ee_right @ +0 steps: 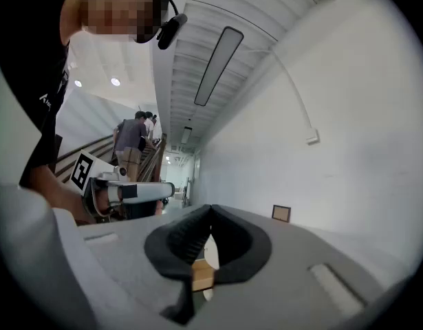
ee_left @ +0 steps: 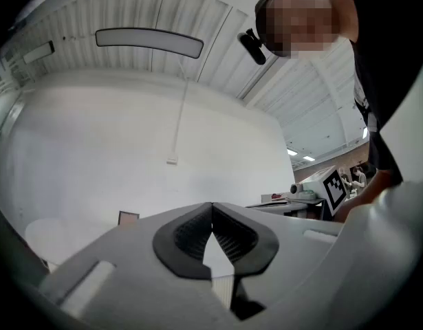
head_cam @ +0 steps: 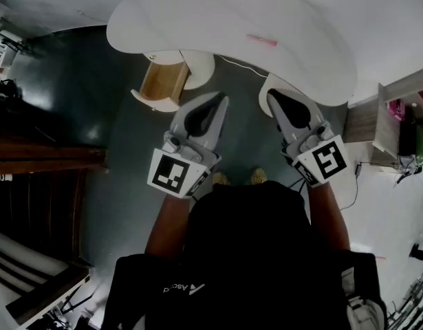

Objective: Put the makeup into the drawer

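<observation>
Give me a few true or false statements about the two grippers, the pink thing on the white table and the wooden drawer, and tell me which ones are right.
1. The left gripper and the right gripper are both shut with nothing between the jaws. True.
2. The left gripper is holding the pink item. False: the pink item lies on the white table, apart from both grippers.
3. The wooden drawer stands open, its wooden inside showing. True.
4. The pink item already lies in the wooden drawer. False: it is on the tabletop, and no item can be seen in the drawer.
</observation>
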`<state>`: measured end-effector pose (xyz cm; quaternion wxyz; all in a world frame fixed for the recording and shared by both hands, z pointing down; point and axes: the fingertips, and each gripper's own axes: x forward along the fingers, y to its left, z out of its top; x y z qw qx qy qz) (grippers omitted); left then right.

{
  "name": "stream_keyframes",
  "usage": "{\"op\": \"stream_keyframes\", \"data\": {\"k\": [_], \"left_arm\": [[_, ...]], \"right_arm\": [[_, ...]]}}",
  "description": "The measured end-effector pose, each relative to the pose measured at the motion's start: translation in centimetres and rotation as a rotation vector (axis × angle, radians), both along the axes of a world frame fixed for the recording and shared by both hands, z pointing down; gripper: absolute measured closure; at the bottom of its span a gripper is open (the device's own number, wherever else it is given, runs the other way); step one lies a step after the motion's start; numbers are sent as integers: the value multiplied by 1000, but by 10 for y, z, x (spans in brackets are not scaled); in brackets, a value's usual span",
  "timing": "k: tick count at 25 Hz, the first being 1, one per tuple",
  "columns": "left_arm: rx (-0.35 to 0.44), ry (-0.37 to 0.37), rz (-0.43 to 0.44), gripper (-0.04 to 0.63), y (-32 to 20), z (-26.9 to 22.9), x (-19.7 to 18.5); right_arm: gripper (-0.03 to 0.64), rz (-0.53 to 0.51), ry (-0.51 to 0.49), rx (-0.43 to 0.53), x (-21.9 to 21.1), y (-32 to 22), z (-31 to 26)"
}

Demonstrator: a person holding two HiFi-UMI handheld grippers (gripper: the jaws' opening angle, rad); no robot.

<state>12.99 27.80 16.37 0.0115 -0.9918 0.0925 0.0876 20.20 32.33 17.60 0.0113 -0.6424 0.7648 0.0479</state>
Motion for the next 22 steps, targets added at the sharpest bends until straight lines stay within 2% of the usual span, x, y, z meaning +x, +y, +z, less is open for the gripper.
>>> {"op": "stream_keyframes", "data": {"k": [10,14,22], "left_arm": [[0,18,30,584,-24,-2,-21],[-1,31,53,584,-35,-1,-31],[-14,39,72,584,-60,1,-18]], "right_arm": [[614,66,1,-69,-5,-20,12],[614,83,38,-135,-3,-31,25],[614,111,158,-289,51,-69,52]]}}
